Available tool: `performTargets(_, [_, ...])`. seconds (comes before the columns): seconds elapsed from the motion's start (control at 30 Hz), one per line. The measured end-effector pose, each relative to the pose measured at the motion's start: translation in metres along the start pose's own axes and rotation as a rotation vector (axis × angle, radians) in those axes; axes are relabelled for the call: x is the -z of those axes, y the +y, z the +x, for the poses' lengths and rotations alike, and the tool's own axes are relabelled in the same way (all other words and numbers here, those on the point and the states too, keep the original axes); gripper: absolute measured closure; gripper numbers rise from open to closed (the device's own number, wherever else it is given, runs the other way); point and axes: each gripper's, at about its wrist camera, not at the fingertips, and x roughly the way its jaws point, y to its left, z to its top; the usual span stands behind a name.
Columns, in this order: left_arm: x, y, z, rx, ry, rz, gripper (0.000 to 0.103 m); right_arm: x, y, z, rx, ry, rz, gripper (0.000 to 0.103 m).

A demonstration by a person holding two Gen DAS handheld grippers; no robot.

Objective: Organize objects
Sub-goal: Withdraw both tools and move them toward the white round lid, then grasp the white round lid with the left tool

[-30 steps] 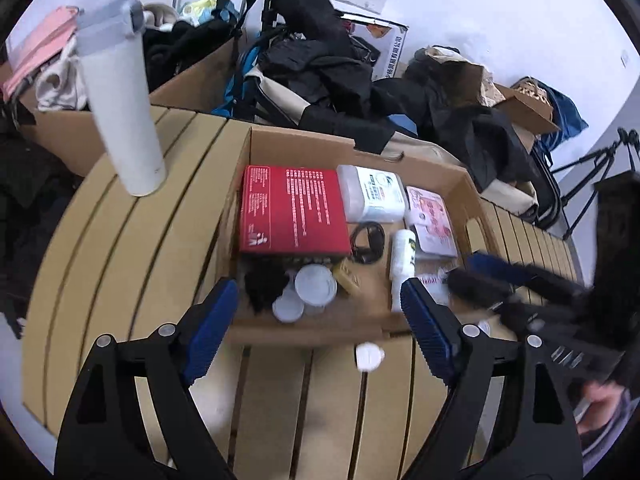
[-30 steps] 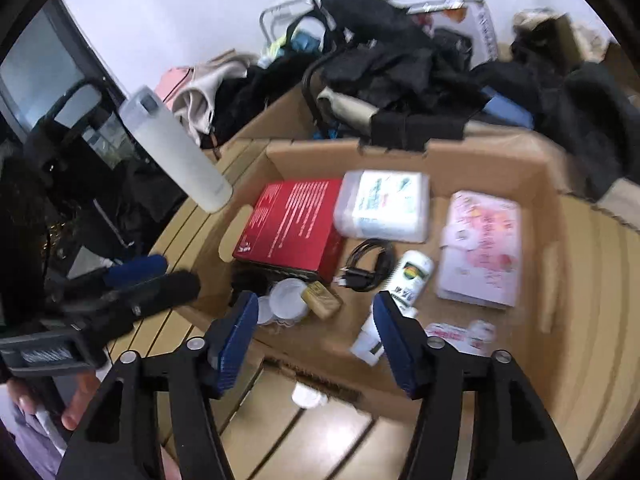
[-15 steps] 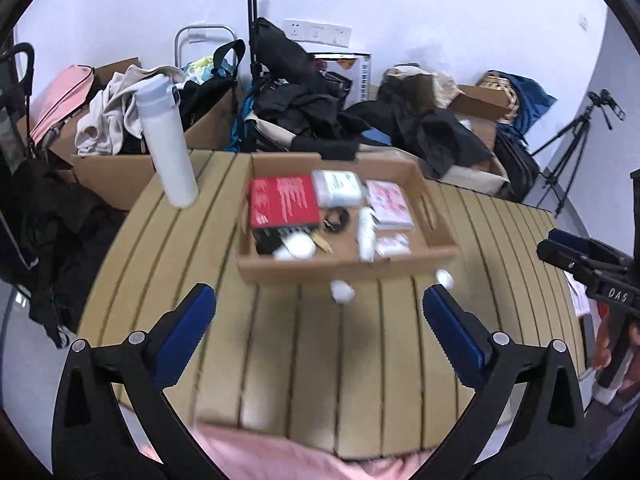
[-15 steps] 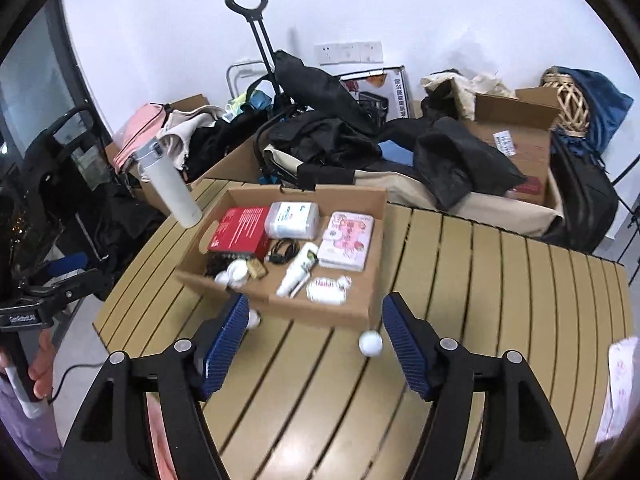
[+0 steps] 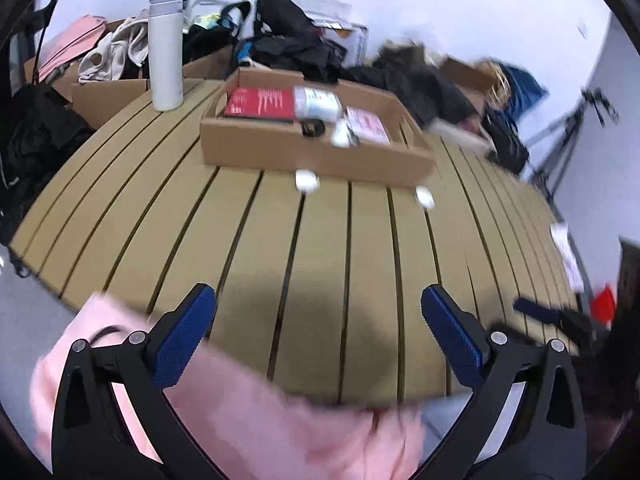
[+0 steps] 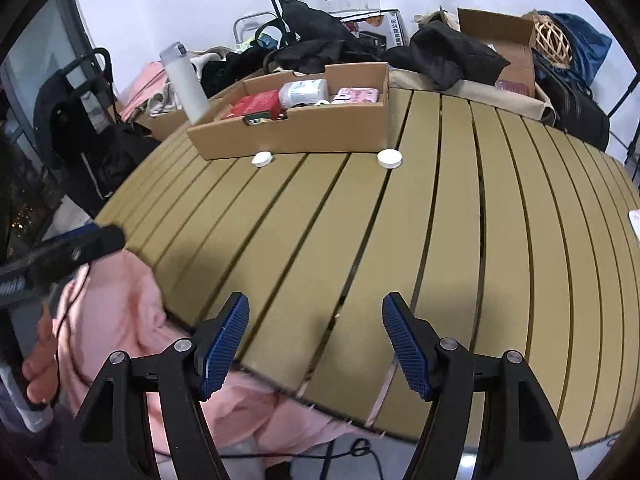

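Note:
A shallow cardboard box (image 5: pixel 312 152) (image 6: pixel 304 132) stands on the far side of the slatted wooden table (image 5: pixel 320 248) (image 6: pixel 400 232). It holds a red box (image 5: pixel 258 104) (image 6: pixel 256 104), a clear plastic container (image 5: pixel 318 102) (image 6: pixel 304 92), a pink packet (image 5: pixel 366 124) (image 6: pixel 358 94) and small items. Two white lids (image 5: pixel 306 180) (image 6: pixel 262 159) lie on the table in front of it, the second one (image 5: pixel 425 196) (image 6: pixel 389 158) to the right. My left gripper (image 5: pixel 318 336) and right gripper (image 6: pixel 316 340) are open and empty at the table's near edge, far from the box.
A tall white bottle (image 5: pixel 166 50) (image 6: pixel 184 82) stands left of the box. Bags, clothes and cardboard boxes (image 6: pixel 496 36) pile up behind the table. Pink cloth (image 5: pixel 240 412) (image 6: pixel 116 312) lies below the near edge. A tripod (image 5: pixel 576 128) stands at the right.
Both grippers have pulled far back from over the box to the table's near edge and dropped lower. The box and lids stay in place.

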Motion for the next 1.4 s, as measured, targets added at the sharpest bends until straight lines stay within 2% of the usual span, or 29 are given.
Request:
performTargets(0.1, [-0.029, -0.006, 0.044, -0.042, 0.01, 0.04, 0.01, -0.023, -0.015, 0.015, 0.02, -0.056, 0.007, 0.03])
performTargets(0.13, [-0.036, -0.009, 0.06, -0.067, 0.041, 0.059, 0.021, -0.033, -0.021, 0.023, 0.033, -0.066, 0.007, 0.03])
performTargets(0.17, [-0.045, -0.01, 0.08, -0.078, 0.073, 0.068, 0.029, -0.047, -0.028, 0.038, 0.047, -0.068, 0.004, 0.03])
performTargets(0.23, [-0.059, -0.007, 0.115, -0.094, 0.105, 0.043, 0.039, -0.064, -0.037, 0.06, 0.056, -0.063, 0.002, 0.032])
performTargets(0.3, [-0.066, -0.004, 0.139, -0.126, 0.112, 0.036, 0.043, -0.084, -0.047, 0.09, 0.053, -0.046, -0.006, 0.035])
performTargets(0.33, [-0.069, -0.004, 0.148, -0.149, 0.113, 0.035, 0.046, -0.09, -0.051, 0.1, 0.056, -0.038, -0.013, 0.035])
performTargets(0.43, [-0.073, -0.002, 0.168, -0.168, 0.115, 0.036, 0.047, -0.108, -0.06, 0.131, 0.079, -0.025, -0.032, 0.038])
performTargets(0.5, [-0.071, 0.0, 0.175, -0.178, 0.107, 0.044, 0.049, -0.114, -0.064, 0.145, 0.104, -0.013, -0.042, 0.046])
performTargets(0.6, [-0.069, -0.004, 0.174, -0.171, 0.084, 0.078, 0.066, -0.12, -0.067, 0.163, 0.13, 0.016, -0.051, 0.061])
performTargets(0.63, [-0.068, -0.005, 0.173, -0.147, 0.083, 0.084, 0.08, -0.119, -0.067, 0.165, 0.138, -0.001, -0.054, 0.063])
performTargets(0.67, [-0.067, -0.007, 0.171, -0.145, 0.084, 0.092, 0.08, -0.12, -0.066, 0.168, 0.141, -0.004, -0.063, 0.07])
performTargets(0.7, [-0.065, -0.01, 0.171, -0.156, 0.079, 0.105, 0.08, -0.12, -0.064, 0.168, 0.154, -0.01, -0.072, 0.071])
performTargets(0.77, [-0.062, -0.013, 0.168, -0.167, 0.074, 0.125, 0.08, -0.12, -0.062, 0.17, 0.174, -0.008, -0.083, 0.071])
performTargets(0.93, [-0.06, -0.005, 0.16, -0.141, 0.095, 0.084, 0.08, -0.119, -0.064, 0.163, 0.172, 0.012, -0.069, 0.071])
performTargets(1.0, [-0.055, -0.006, 0.135, -0.142, 0.068, 0.083, 0.08, -0.118, -0.06, 0.149, 0.159, 0.011, -0.067, 0.071])
performTargets(1.1, [-0.043, -0.01, 0.08, -0.109, 0.015, 0.087, 0.08, -0.106, -0.046, 0.106, 0.146, -0.03, -0.094, 0.071])
performTargets(1.33, [-0.019, -0.006, -0.058, -0.014, -0.086, 0.016, 0.08, -0.055, -0.013, -0.021, 0.067, -0.107, -0.072, 0.071])
performTargets(1.4, [-0.015, -0.01, -0.088, 0.025, -0.118, 0.025, 0.08, -0.044, 0.0, -0.052, 0.074, -0.124, -0.101, 0.071])
